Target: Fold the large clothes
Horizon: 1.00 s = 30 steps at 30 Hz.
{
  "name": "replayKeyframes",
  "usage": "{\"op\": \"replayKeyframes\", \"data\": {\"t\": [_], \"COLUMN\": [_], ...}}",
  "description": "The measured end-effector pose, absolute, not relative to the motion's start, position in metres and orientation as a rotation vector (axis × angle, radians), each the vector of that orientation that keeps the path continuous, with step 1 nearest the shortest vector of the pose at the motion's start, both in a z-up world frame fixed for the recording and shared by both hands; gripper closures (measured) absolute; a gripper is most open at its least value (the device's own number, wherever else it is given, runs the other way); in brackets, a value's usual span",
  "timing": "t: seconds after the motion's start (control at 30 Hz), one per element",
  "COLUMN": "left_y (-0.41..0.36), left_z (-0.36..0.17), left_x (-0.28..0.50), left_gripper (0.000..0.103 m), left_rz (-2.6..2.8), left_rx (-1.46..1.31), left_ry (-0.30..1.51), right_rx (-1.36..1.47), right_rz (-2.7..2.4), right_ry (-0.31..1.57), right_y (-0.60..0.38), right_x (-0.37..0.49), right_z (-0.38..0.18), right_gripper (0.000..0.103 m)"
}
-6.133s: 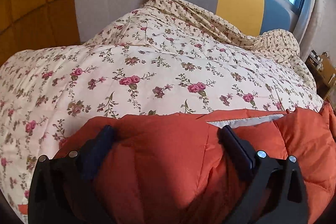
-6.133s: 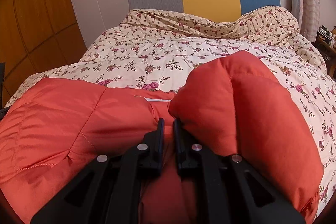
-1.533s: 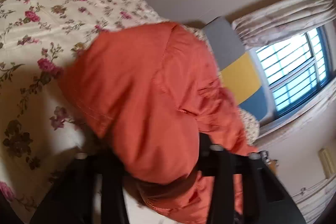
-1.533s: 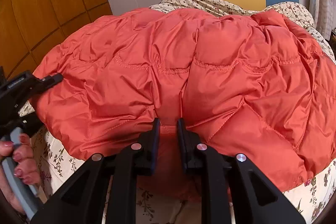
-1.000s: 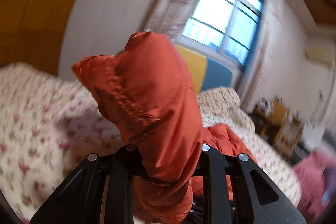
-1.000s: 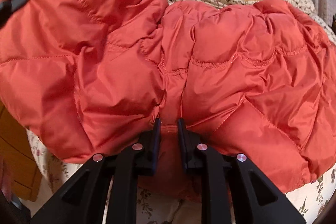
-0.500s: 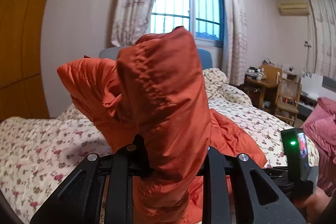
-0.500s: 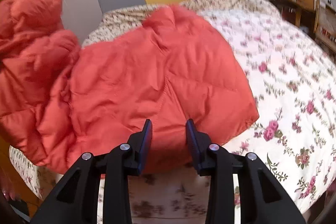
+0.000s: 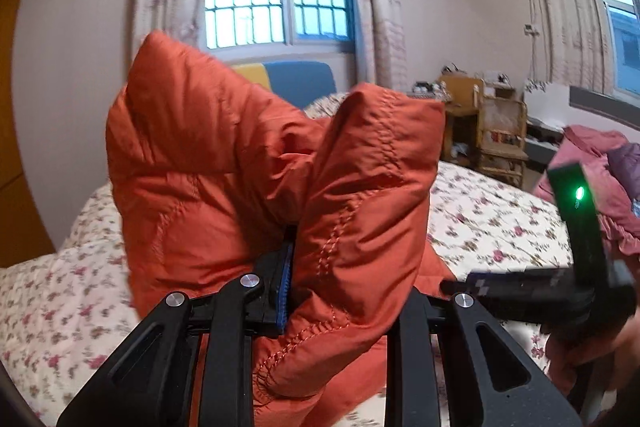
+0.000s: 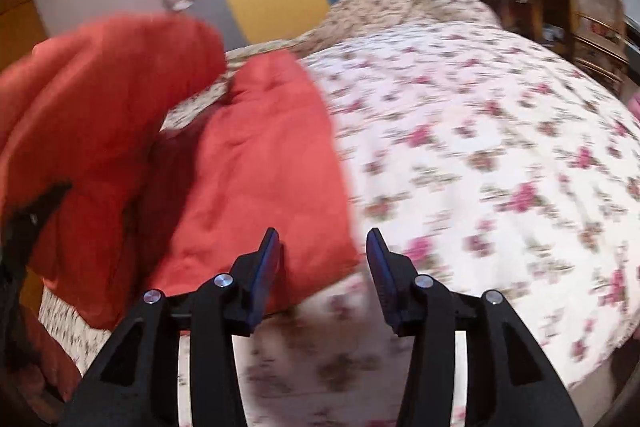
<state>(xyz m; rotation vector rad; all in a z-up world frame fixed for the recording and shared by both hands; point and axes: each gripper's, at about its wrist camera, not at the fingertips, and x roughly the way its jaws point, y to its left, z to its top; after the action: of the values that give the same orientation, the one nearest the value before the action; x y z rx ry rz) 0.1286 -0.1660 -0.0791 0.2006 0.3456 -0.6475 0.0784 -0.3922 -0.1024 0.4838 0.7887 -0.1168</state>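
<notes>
Left gripper (image 9: 340,291) pinches the raised orange jacket (image 9: 248,179); right gripper (image 10: 322,263), spread and empty, has the jacket's hem apparently just forward-left.

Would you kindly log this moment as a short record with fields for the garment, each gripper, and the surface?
garment: orange puffer jacket, one bunched part lifted, the rest lying on the bed
left gripper: shut on a fold of the jacket, held above the bed
right gripper: open, empty, at the jacket's edge
surface: floral quilt covering the bed
image quality: right wrist view motion-blurred
</notes>
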Motion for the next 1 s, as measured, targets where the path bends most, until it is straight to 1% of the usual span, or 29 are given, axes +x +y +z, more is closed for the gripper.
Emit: {"op": "replayKeyframes", "data": {"t": [0.13, 0.33, 0.47, 0.53, 0.6, 0.63, 0.67, 0.73, 0.8, 0.87, 0.9, 0.97, 1.0], "left_y": [-0.192, -0.231, -0.235, -0.233, -0.229, -0.227, -0.224, -0.219, -0.211, -0.197, -0.190, -0.170, -0.158], "left_z": [-0.097, -0.138, -0.151, -0.151, -0.151, -0.150, -0.149, -0.147, -0.144, -0.142, -0.140, -0.134, -0.130], "left_x": [0.132, 0.130, 0.132, 0.135, 0.135, 0.133, 0.130, 0.119, 0.110, 0.101, 0.099, 0.094, 0.093], "left_gripper": [0.080, 0.080, 0.080, 0.080, 0.080, 0.079, 0.078, 0.076, 0.072, 0.064, 0.062, 0.047, 0.043], "left_rz": [-0.706, -0.816, -0.860, -0.857, -0.851, -0.842, -0.831, -0.817, -0.828, -0.869, -0.881, -0.920, -0.942], "left_rx": [0.218, 0.366, 0.357, 0.341, 0.337, 0.340, 0.348, 0.372, 0.384, 0.374, 0.370, 0.337, 0.298], "left_ry": [0.406, 0.483, 0.509, 0.510, 0.499, 0.491, 0.485, 0.477, 0.474, 0.483, 0.485, 0.492, 0.489], "right_rx": [0.526, 0.562, 0.584, 0.552, 0.494, 0.460, 0.427, 0.410, 0.419, 0.431, 0.430, 0.422, 0.423], "right_rz": [-0.156, -0.115, -0.033, 0.007, 0.035, 0.026, 0.010, 0.002, -0.003, -0.015, -0.021, -0.028, -0.033], "right_ry": [0.787, 0.722, 0.674, 0.682, 0.724, 0.746, 0.773, 0.829, 0.868, 0.885, 0.889, 0.890, 0.889], "right_y": [-0.417, -0.439, -0.436, -0.427, -0.412, -0.407, -0.402, -0.398, -0.397, -0.397, -0.396, -0.398, -0.399], "right_x": [0.069, 0.057, 0.056, 0.065, 0.074, 0.079, 0.083, 0.091, 0.097, 0.097, 0.098, 0.096, 0.096], "right_z": [-0.096, -0.075, -0.057, -0.052, -0.053, -0.056, -0.060, -0.074, -0.086, -0.094, -0.098, -0.101, -0.102], "right_gripper": [0.058, 0.057, 0.057, 0.057, 0.061, 0.067, 0.075, 0.082, 0.082, 0.083, 0.083, 0.083, 0.083]}}
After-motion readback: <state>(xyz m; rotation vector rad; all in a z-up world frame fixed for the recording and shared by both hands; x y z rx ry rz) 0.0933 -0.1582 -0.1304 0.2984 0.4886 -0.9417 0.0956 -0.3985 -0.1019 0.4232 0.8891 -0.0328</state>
